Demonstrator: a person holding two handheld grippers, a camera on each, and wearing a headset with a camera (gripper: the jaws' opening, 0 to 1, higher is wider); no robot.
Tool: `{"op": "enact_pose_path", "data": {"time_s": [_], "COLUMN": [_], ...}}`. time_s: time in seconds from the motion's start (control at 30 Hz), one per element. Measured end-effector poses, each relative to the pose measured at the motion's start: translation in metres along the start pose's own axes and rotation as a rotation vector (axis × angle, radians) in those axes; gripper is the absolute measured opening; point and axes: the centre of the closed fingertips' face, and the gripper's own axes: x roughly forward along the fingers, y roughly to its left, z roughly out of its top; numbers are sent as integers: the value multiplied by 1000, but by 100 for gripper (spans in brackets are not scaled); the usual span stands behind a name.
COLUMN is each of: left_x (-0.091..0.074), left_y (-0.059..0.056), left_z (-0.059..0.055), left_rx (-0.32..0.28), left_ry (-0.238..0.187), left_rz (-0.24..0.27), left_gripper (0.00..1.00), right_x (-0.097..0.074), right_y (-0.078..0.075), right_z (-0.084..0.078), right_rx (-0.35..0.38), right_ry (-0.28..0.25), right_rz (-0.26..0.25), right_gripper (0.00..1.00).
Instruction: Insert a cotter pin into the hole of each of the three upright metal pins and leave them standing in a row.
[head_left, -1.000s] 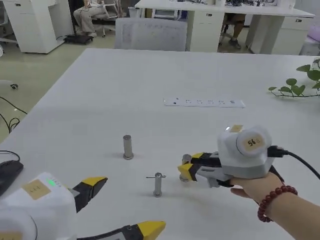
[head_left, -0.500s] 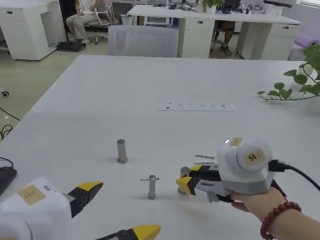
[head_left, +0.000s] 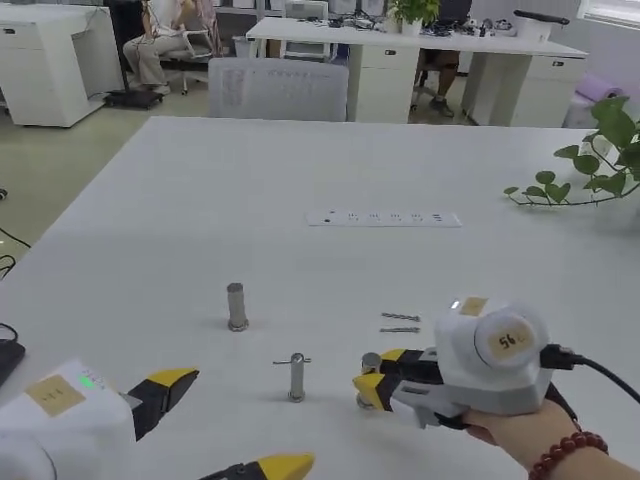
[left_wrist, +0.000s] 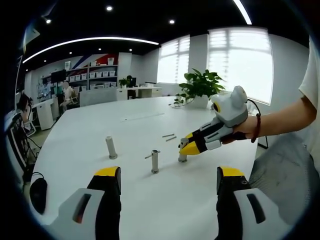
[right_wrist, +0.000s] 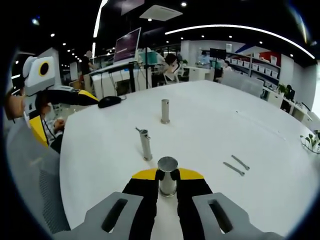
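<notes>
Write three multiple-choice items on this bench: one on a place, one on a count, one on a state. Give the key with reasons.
1. Where are the loose cotter pins?
A. Flat on the table, side by side, near the right claw
B. Pushed through two pins' holes
C. Between the right claw's jaws

2. How many of the upright metal pins carry a cotter pin?
A. None
B. One
C. Three

3. What state is the right claw in?
A. Open above the table
B. Shut on an upright metal pin
C. Shut on a cotter pin

Key:
1 A: both lie on the tabletop just beyond the claw.
2 B: the middle pin has one crossing its top, while the other two look bare.
3 B: the right gripper view shows its jaws closed against the third pin.
</notes>
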Motion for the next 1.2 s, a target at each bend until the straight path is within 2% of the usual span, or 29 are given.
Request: {"op": "enact_pose_path", "data": {"time_s": [0.4,0.87,1.2], "left_x": [-1,1,2], "left_y": [-1,-3,-4], "left_z": [-1,-1,-1], "left_rx": [3,5,6], "left_ry": [1,8,11], "left_rz": [-1,-10,-12], "left_gripper": [78,77,77], "right_x": [0,-3,-3], "right_y": [3,5,8], "right_z": [-12,-13,-14], "right_rx": [14,19,76], "right_ry": [13,-4,-23], "right_rz": [-9,-13,0], "right_gripper": [13,14,19]}}
